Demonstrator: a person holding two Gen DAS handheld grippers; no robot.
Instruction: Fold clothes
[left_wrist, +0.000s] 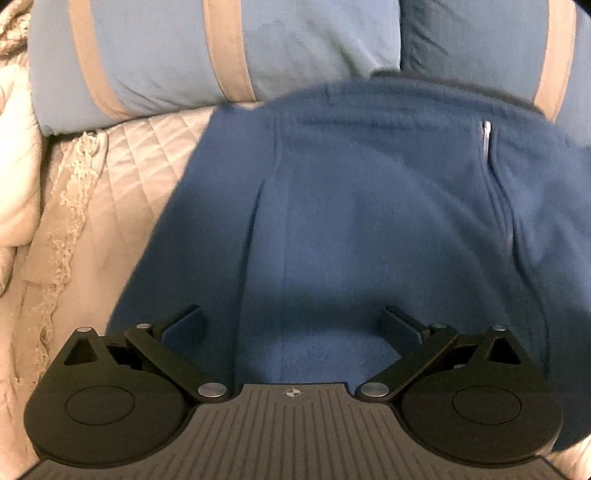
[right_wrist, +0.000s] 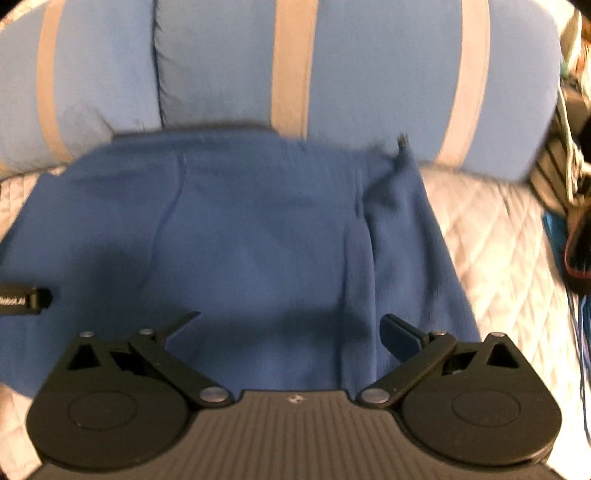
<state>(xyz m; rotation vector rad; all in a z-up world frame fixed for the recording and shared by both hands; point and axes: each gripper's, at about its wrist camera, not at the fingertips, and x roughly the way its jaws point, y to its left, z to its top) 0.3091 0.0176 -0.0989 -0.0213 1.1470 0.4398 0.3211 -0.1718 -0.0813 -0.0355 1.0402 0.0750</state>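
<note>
A blue fleece jacket (left_wrist: 351, 206) with a zipper (left_wrist: 487, 136) lies spread on a quilted beige bedspread (left_wrist: 140, 162). It also shows in the right wrist view (right_wrist: 258, 236), folded along its right side. My left gripper (left_wrist: 293, 325) is open and empty, just above the jacket's near part. My right gripper (right_wrist: 291, 328) is open and empty, above the jacket's near edge. The tip of the left gripper (right_wrist: 26, 299) shows at the left edge of the right wrist view.
Blue pillows with beige stripes (left_wrist: 221, 51) lie behind the jacket, also in the right wrist view (right_wrist: 332, 74). A crumpled cream blanket with a fringe (left_wrist: 55, 206) lies at the left. Clutter (right_wrist: 576, 221) sits past the bed's right edge.
</note>
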